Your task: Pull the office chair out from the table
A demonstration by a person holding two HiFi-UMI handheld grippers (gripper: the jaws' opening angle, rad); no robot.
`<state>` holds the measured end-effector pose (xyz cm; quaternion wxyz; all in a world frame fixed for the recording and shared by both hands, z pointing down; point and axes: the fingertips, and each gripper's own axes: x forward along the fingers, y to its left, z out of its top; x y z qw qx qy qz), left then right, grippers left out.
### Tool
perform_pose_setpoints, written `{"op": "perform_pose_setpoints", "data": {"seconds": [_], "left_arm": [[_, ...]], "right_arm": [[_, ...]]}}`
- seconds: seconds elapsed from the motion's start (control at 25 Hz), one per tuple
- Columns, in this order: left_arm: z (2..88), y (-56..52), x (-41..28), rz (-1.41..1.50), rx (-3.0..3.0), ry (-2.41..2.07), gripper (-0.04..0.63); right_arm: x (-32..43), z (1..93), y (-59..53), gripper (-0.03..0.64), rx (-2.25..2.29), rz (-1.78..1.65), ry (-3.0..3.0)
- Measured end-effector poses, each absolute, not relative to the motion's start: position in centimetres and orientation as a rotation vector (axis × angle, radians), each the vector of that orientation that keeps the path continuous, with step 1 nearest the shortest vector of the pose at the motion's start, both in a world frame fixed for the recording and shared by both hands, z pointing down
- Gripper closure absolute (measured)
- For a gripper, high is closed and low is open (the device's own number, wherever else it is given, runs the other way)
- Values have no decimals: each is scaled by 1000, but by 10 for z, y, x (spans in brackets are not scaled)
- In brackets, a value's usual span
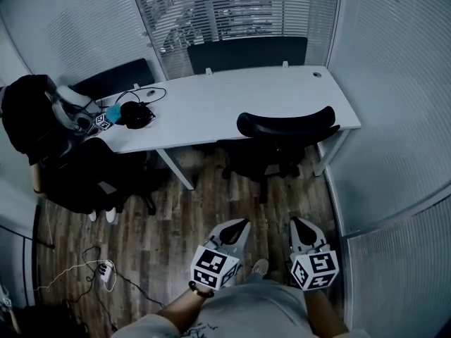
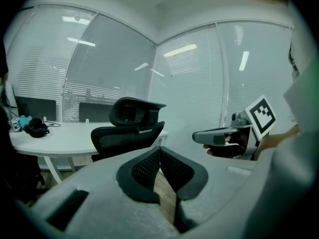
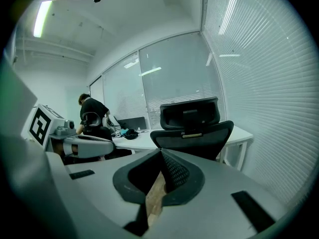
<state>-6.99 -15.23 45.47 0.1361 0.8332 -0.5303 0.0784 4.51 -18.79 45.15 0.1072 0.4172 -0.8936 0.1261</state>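
The office chair (image 1: pixel 285 143) is black, with a curved headrest above a mesh back. It stands on the wooden floor (image 1: pixel 183 217), tucked in at the right part of the near side of the white tabletop (image 1: pixel 232 101), with its back towards the person holding the tongs and its seat partly under the edge. It sits between the slanted table leg (image 1: pixel 176 169) on its left and the leg by the glass wall on its right. The left tongs (image 1: pixel 243 223) and right tongs (image 1: pixel 296 222) are side by side, low and in front of the chair, both pointing at it but well apart from it. Each pair is clenched, tips together with nothing between them. Black headphones (image 1: pixel 135 115) with a cable lie on the tabletop's left part, beside a person in dark clothes (image 1: pixel 28 115) at that end. Two more dark chairs (image 1: pixel 246 51) stand on the far side under the window blinds (image 1: pixel 211 13), and a white plug (image 1: pixel 106 270) with loose cord lies on the floor at the left.
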Motion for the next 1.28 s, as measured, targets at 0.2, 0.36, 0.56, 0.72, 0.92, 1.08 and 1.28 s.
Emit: {"op": "perform_pose_setpoints", "data": {"seconds": [0.2,0.36,0.56,0.72,0.92,1.08,1.28], "left_arm": [[457,-174,-63,230,2398,-1561,584],[463,-180,-59,248,2387,-1567,584],[458,-187,-57,253,2385,-1585,584],[453,-190,-60,223,2372,-1600,584],[453,-197,-59,233,2374,-1608,584],[450,-209,-63,232,2384,-1600,584],[448,-234,-72,255,2391,-1586,584]], "right_arm": [[52,450,-216,611,1201,345,-2653],[56,451,-228,611,1203,342,-2670],[58,450,-235,611,1193,361,-2680],[58,448,-237,611,1208,358,-2680],[58,446,-246,611,1211,360,-2690],[53,444,-257,611,1221,359,-2698],[48,437,-279,611,1250,363,-2702]]}}
